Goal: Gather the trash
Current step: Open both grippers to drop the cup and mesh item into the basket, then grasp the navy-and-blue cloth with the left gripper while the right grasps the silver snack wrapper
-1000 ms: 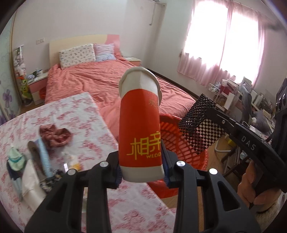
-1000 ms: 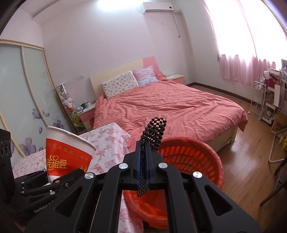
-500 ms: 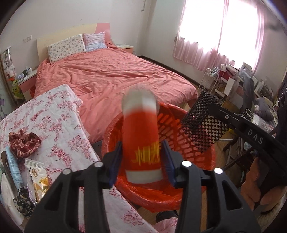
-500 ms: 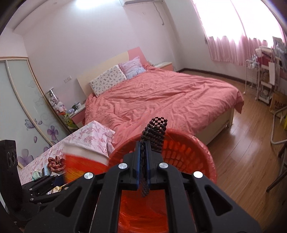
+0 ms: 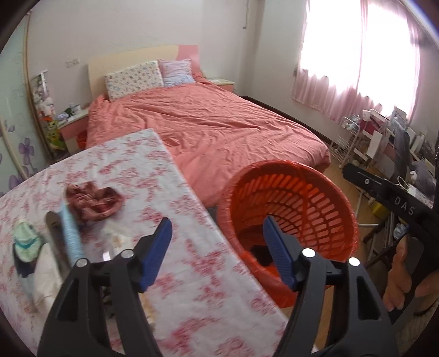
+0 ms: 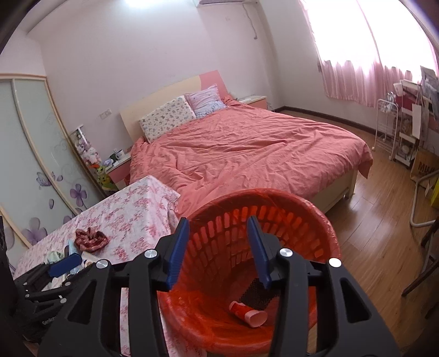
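Bedside table (image 5: 192,288) clutter blurry — perhaps wrappers — beside orange basket (image 6: 326,233).

Bedroom interior. A double bed (image 6: 247,148) with salmon-pink bedding and two pillows (image 6: 167,115) stands against a pale wall, under a cream and pink headboard (image 5: 131,61). Small nightstands (image 6: 118,164) flank it. Pink curtains (image 5: 356,71) filter strong daylight from the window at right. The floor (image 6: 384,219) is wood laminate. A sliding wardrobe (image 6: 41,153) with frosted, flower-printed panels stands at left. An air conditioner (image 6: 225,2) is mounted high. A white wire trolley (image 6: 387,129) stands by the cluttered shelves.
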Demonstrator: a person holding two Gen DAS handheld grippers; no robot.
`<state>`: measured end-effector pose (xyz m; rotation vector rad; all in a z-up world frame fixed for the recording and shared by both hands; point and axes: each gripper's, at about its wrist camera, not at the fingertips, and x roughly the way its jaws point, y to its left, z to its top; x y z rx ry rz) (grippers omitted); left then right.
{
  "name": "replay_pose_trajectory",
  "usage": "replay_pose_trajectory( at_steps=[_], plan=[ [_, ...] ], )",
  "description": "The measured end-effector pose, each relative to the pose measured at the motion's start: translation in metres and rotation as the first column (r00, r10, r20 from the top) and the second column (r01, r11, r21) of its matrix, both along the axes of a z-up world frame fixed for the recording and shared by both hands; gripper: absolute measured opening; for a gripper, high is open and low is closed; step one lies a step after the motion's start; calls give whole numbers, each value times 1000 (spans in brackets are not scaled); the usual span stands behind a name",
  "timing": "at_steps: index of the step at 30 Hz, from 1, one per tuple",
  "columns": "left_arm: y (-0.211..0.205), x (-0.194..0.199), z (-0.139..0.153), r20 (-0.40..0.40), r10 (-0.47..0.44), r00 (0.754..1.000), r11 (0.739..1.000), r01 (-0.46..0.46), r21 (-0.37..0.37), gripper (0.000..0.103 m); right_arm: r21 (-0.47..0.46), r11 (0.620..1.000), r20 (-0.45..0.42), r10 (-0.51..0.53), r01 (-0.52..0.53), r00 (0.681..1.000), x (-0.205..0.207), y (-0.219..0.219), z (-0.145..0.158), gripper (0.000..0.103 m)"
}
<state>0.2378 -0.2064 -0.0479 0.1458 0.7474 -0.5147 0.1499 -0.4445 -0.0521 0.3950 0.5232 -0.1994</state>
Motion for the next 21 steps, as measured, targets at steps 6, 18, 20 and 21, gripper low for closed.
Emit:
replay_pose_trajectory(
  at_steps=[6, 18, 20, 21],
  plan=[
    [79, -9, 4, 31, 155, 987, 988, -156, 15, 76, -35, 996, -19, 87, -88, 996, -2, 48, 1, 46],
    [245, 4, -24, -11, 494, 869, 868, -493, 52, 76, -4, 942, -89, 334, -336, 938, 19, 168, -24, 46],
    [263, 6, -27, -19, 520, 854, 854, -518, 54, 76, -6, 928, -106, 370, -372, 923, 22, 187, -29, 46],
    [269, 7, -29, -23, 527, 850, 849, -525, 52, 76, -11, 925, -115, 377, -381, 919, 22, 194, -32, 46]
  ],
)
